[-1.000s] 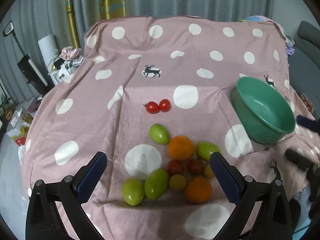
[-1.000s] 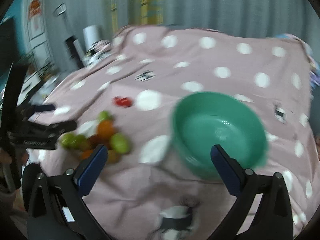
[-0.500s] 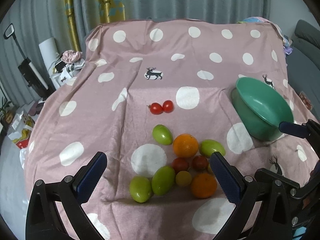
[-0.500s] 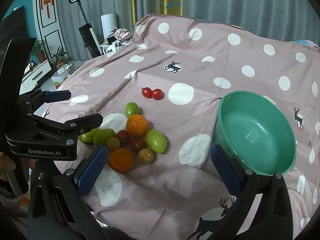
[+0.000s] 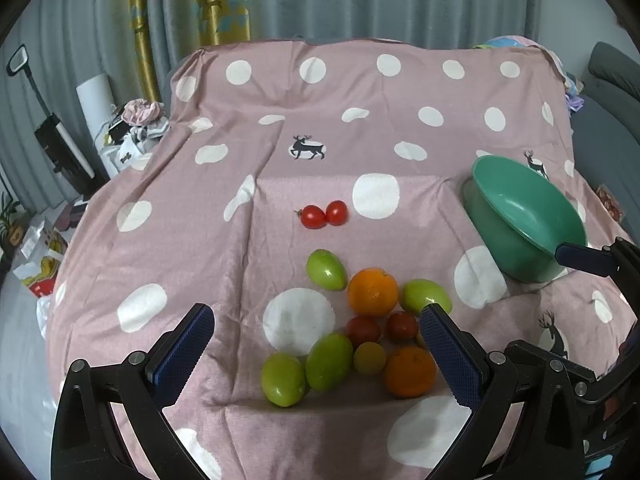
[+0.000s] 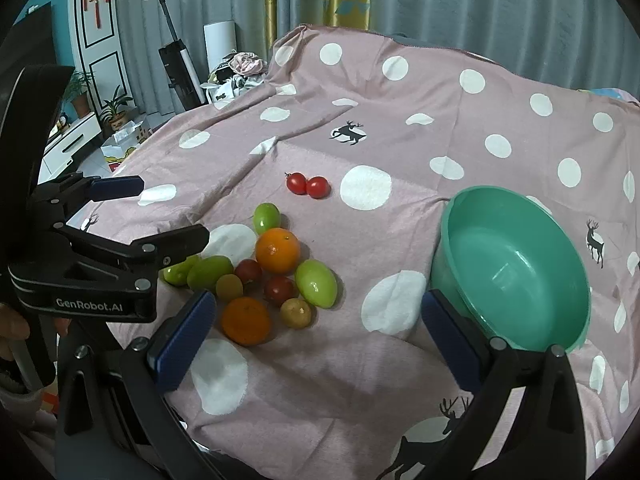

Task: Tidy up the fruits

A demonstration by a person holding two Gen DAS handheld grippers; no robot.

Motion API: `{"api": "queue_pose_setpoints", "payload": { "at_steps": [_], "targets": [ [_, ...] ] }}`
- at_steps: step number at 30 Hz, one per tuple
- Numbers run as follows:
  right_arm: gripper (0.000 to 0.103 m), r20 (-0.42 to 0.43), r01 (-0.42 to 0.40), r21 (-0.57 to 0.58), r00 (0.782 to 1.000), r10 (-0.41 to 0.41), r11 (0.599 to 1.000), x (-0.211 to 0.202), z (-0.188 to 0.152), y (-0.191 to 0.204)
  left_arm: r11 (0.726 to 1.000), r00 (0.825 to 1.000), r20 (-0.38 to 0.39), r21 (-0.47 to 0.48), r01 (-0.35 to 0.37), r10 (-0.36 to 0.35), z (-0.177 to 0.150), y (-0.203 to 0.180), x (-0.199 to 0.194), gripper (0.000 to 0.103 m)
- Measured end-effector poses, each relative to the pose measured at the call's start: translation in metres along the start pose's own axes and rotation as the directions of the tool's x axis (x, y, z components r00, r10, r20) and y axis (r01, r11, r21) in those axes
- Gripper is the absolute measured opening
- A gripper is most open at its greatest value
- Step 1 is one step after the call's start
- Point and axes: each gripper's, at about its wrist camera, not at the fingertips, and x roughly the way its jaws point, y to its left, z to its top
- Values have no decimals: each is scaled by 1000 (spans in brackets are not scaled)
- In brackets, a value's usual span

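Observation:
A cluster of fruit lies on the pink polka-dot cloth point(image 5: 280, 184): two oranges point(image 5: 373, 291) point(image 6: 277, 250), several green fruits point(image 5: 326, 269) point(image 6: 315, 282), dark red tomatoes point(image 5: 363, 330) and small yellowish ones point(image 6: 296, 313). Two red cherry tomatoes point(image 5: 324, 214) point(image 6: 308, 185) sit apart, farther back. An empty green bowl point(image 5: 520, 216) point(image 6: 516, 264) stands to the right of the pile. My left gripper point(image 5: 316, 340) hovers open just short of the cluster and shows at the left of the right wrist view point(image 6: 160, 212). My right gripper point(image 6: 316, 316) is open between pile and bowl, holding nothing.
The cloth drops off at the near and left edges. Left of the table stand an upright vacuum point(image 6: 178, 68), a white roll point(image 5: 96, 96) and a pile of clutter point(image 5: 138, 120). Curtains hang behind; a grey sofa point(image 5: 612, 92) sits at the right.
The right wrist view has swung left and steadied, so the fruit pile now sits between its fingers. The left gripper has drawn back slightly. Both stay open; no fruit has moved.

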Motion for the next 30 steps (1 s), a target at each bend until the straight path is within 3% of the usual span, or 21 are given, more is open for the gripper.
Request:
{"api": "queue_pose_setpoints", "payload": {
  "at_steps": [30],
  "targets": [
    [103, -26, -21, -2, 999, 21, 1000, 8, -1, 2, 1000, 1000, -22, -3, 17, -17, -6, 4, 13, 102]
  ]
}}
